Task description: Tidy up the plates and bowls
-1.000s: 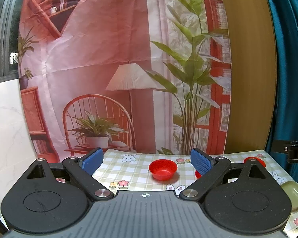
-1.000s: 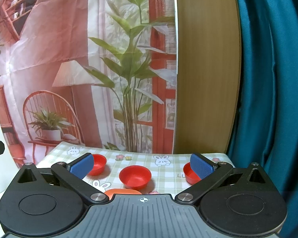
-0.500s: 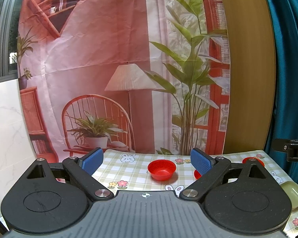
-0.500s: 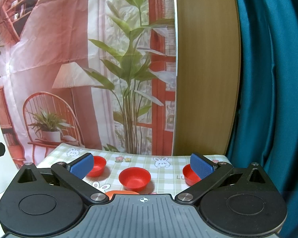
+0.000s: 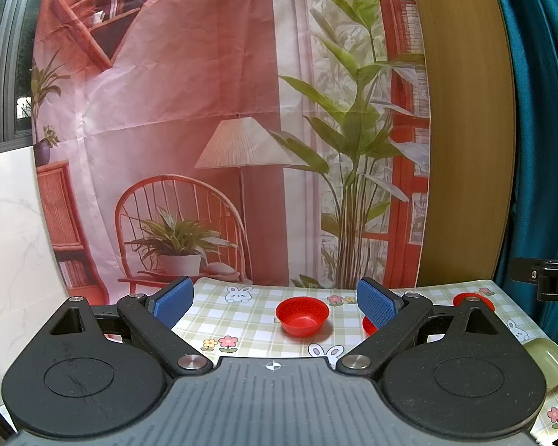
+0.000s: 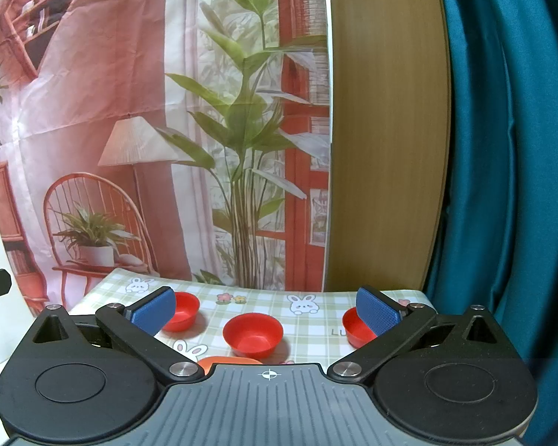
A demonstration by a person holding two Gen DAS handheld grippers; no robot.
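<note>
Behind everything hangs a printed backdrop (image 5: 204,111) of a chair, lamp and tall plant, with a wood panel (image 6: 383,130) and teal curtain (image 6: 509,148) to its right. Below lies the table (image 5: 249,319) under a checked cloth with bunnies and flowers. Both the left tongs (image 5: 275,303) and the right tongs (image 6: 266,310) hover over it, spread wide and empty. Three red bowls sit apart: left bowl (image 6: 184,310), middle bowl (image 6: 253,334), right bowl (image 6: 353,329). A green dish (image 5: 548,362) rests near the table's right edge, and an orange plate (image 6: 228,362) peeks out just below the right tongs.
</note>
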